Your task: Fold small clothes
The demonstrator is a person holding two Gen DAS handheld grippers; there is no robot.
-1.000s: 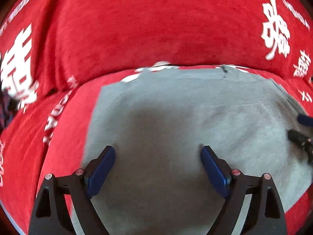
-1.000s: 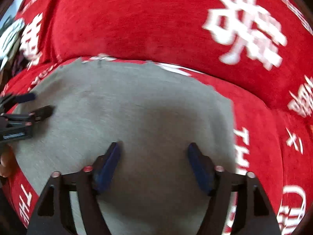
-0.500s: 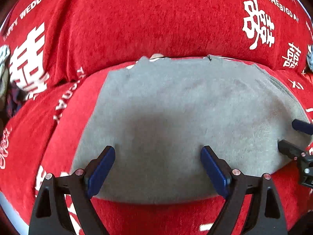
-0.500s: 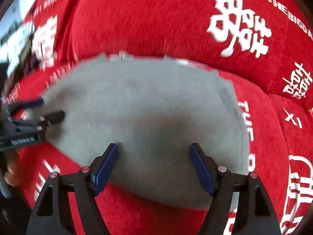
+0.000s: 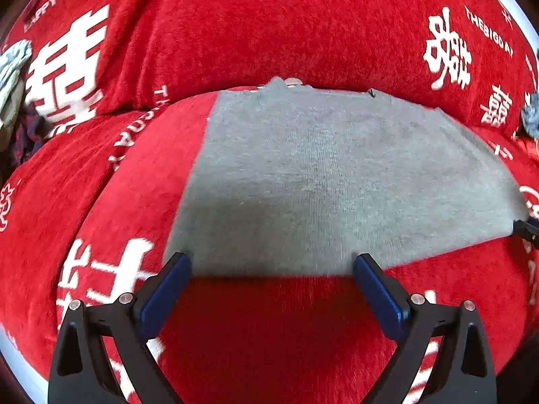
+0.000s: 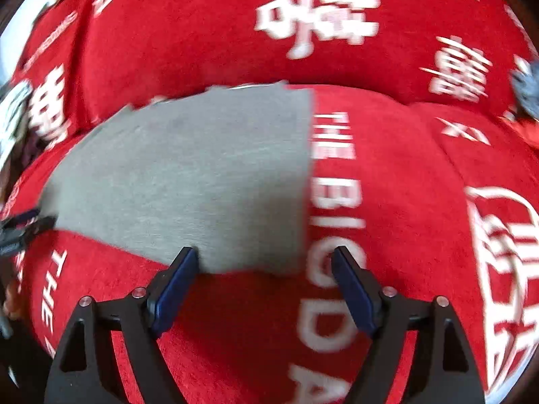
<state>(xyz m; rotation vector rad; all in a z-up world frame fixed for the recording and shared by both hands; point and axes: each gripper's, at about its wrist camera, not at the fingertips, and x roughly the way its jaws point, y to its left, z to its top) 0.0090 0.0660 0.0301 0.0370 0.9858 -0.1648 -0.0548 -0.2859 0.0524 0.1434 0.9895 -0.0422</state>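
A grey knitted garment [image 5: 337,175] lies flat as a folded rectangle on the red sofa seat [image 5: 269,330], its far edge against the backrest. My left gripper [image 5: 271,262] hovers at the garment's near edge, jaws wide and still opening, only fabric edge and red seat between them. In the right wrist view the same grey garment [image 6: 188,181] fills the left half. My right gripper [image 6: 264,257] stands at its near right corner, jaws opening, nothing pressed between the blue pads. Each gripper's tip shows at the edge of the other's view.
The red sofa backrest [image 5: 269,27] with white characters and lettering rises right behind the garment. A pale bundle of cloth [image 5: 11,77] sits at the far left. Something grey and fluffy [image 6: 525,84] lies at the far right on the seat.
Both grippers have drawn back toward me from over the garment's middle to its near edge. The red seat in front of the garment has come into view. Both pairs of jaws stand slightly wider.
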